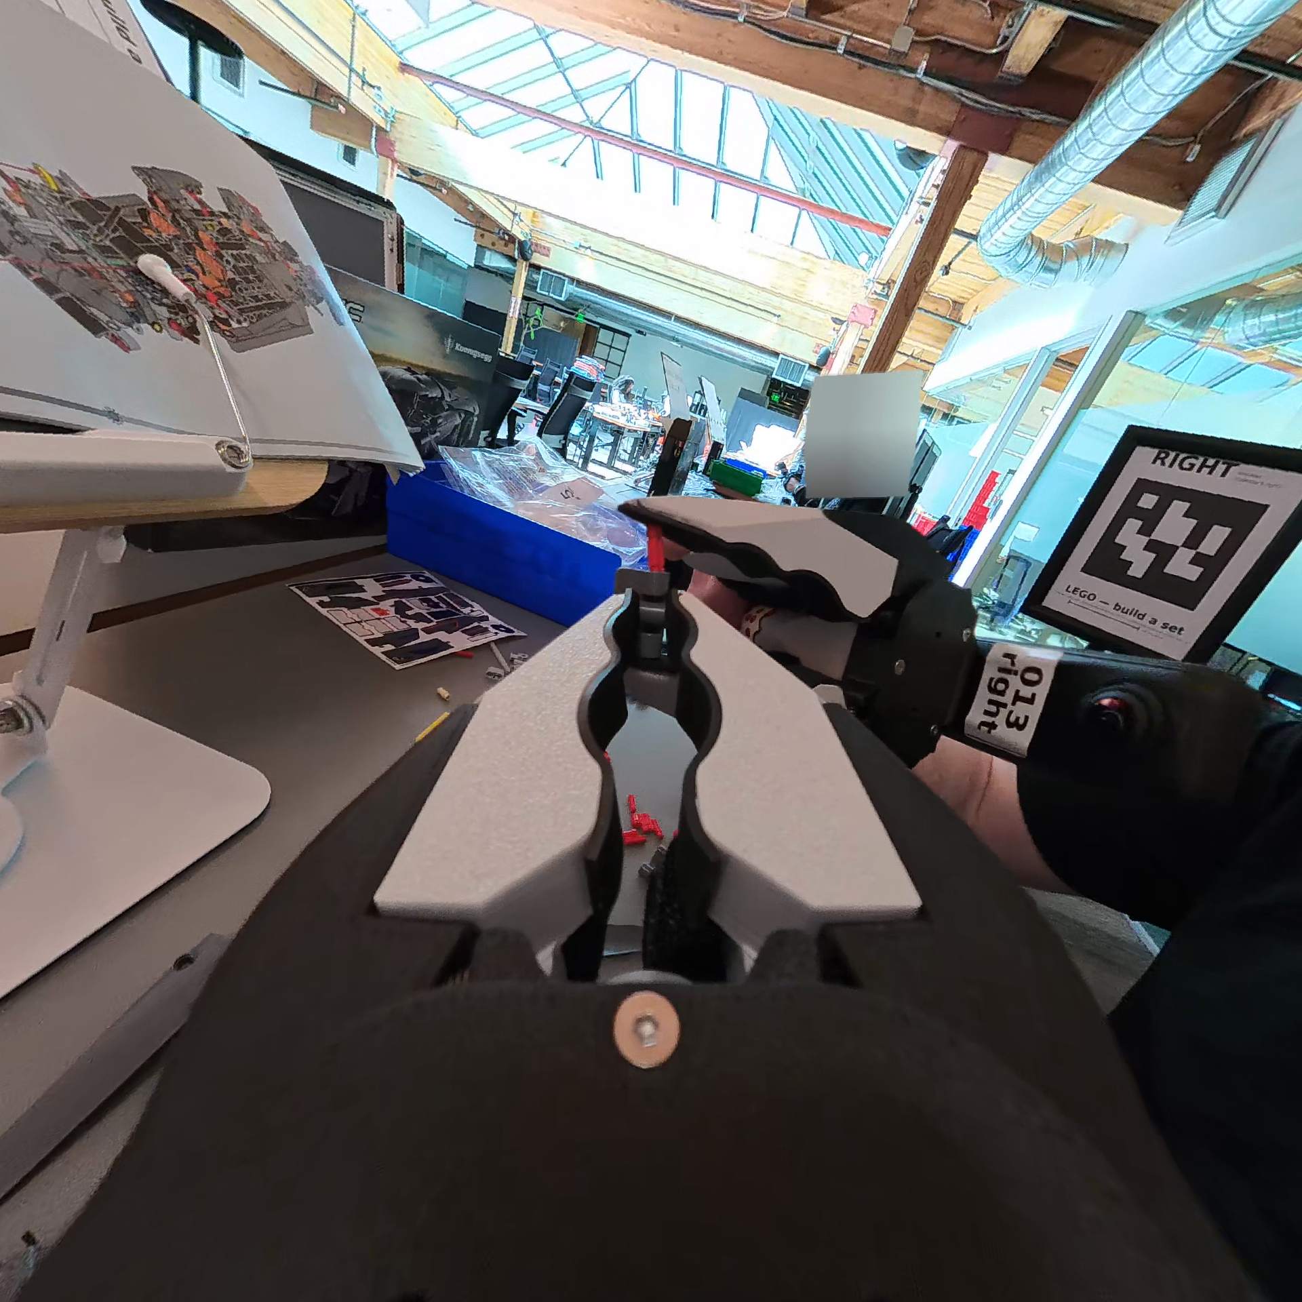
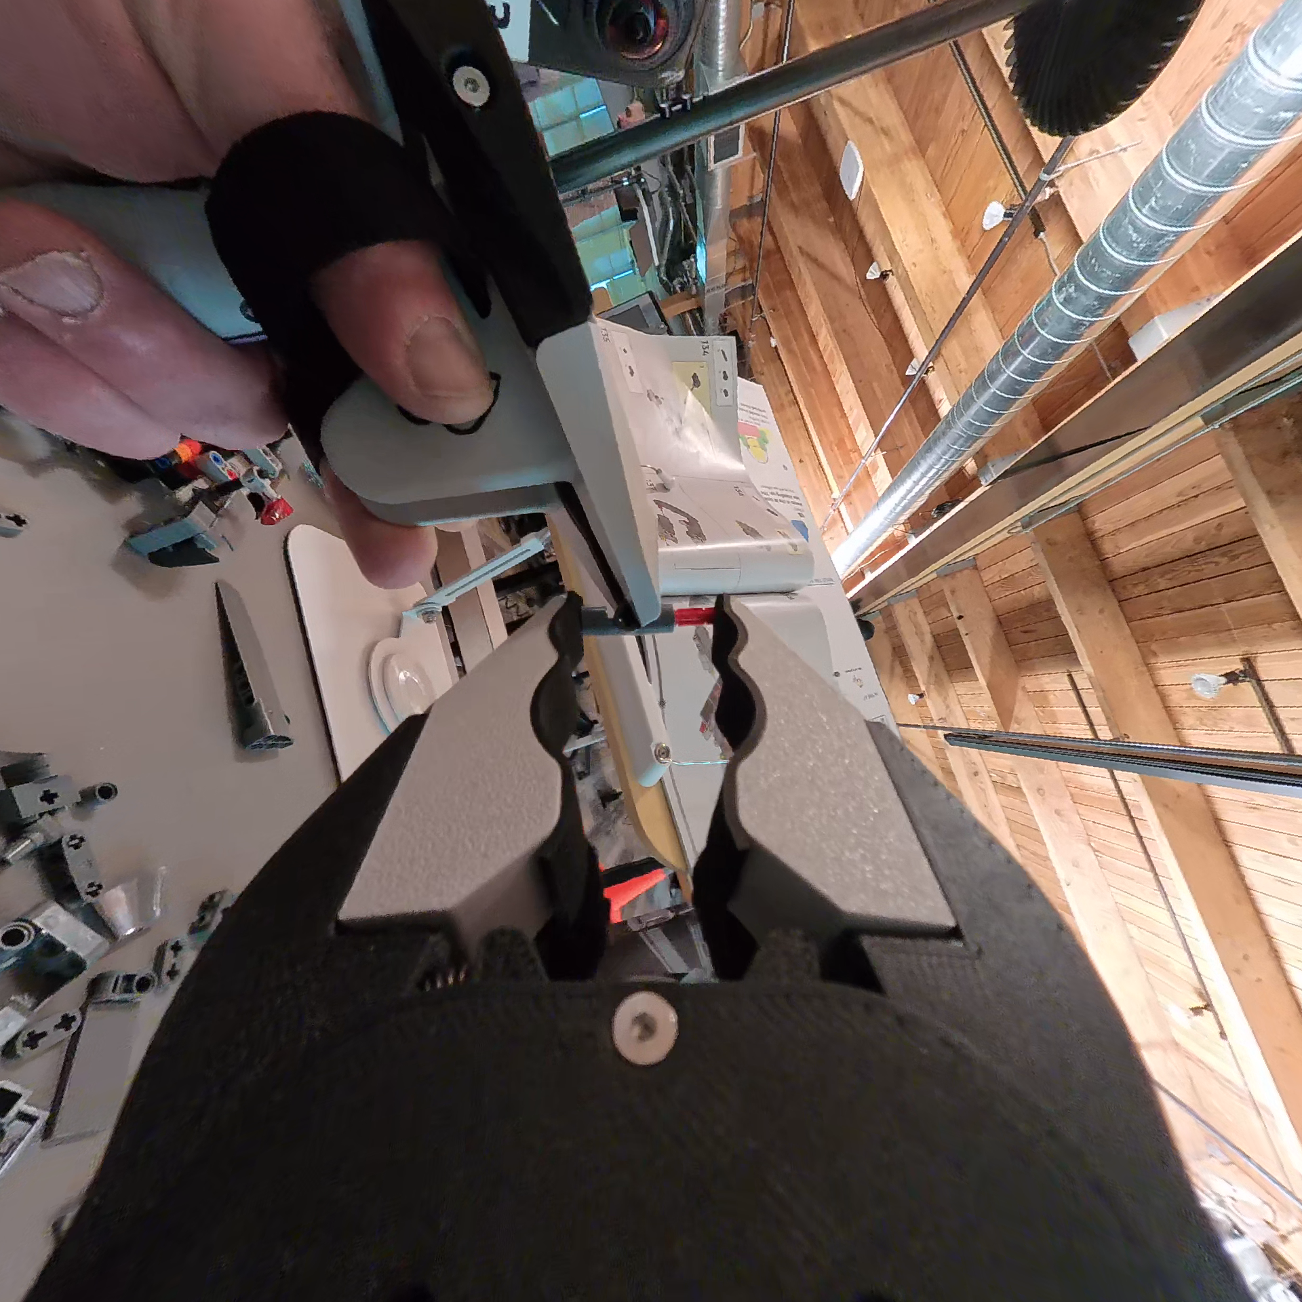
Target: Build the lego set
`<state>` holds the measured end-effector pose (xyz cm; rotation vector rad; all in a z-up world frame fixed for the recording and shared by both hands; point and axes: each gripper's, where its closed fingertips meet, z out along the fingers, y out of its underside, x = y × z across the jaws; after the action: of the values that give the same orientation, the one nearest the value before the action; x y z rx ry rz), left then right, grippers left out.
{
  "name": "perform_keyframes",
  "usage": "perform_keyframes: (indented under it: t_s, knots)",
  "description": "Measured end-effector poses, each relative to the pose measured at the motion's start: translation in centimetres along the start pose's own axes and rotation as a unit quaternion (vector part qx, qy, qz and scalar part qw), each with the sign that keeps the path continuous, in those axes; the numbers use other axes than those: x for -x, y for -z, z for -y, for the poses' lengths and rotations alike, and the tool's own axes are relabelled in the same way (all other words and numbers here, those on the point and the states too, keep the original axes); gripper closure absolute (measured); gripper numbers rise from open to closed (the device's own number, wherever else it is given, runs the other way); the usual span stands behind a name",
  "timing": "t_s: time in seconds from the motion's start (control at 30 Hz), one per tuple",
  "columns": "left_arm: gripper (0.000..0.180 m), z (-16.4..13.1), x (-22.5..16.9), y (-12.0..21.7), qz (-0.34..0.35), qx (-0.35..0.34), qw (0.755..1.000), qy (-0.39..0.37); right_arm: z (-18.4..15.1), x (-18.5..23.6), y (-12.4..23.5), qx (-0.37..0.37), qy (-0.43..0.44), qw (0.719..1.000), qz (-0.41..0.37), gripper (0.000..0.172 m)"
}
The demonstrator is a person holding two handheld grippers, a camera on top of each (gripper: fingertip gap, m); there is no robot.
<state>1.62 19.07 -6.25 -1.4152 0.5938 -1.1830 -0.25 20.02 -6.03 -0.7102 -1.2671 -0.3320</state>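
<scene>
Grey connector (image 1: 652,613) clamped by left gripper (image 1: 652,599); right gripper (image 2: 645,620) presses red axle (image 1: 656,546) endwise. Keep both coaxial.

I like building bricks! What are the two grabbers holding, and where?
Left gripper pinches the grey piece by its sides. Right gripper squeezes that piece with its red pin end to end.

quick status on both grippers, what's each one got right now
Left gripper: closed on a small grey connector piece.
Right gripper: fingers closed endwise on the same assembly, one on its red pin, one on the grey end.
</scene>
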Motion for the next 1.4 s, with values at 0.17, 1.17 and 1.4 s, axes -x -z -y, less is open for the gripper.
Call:
perform_keyframes:
  t_s: [0.17, 1.17, 1.4]
  knots:
    - [0.176, -0.3, 0.3, 0.0, 0.005, 0.004, 1.000, -0.004, -0.2, 0.3, -0.1, -0.003, -0.009, 1.000, 0.020, 0.137]
    - [0.176, -1.1, -0.6, -0.4, -0.027, 0.024, 0.999, -0.001, -0.2, 1.1, 0.9, -0.055, -0.109, 0.983, 0.133, 0.136]
    - [0.176, -1.2, -0.2, -0.4, -0.022, 0.025, 0.999, 0.003, -0.5, 1.2, 0.6, -0.040, -0.079, 0.990, 0.108, 0.137]
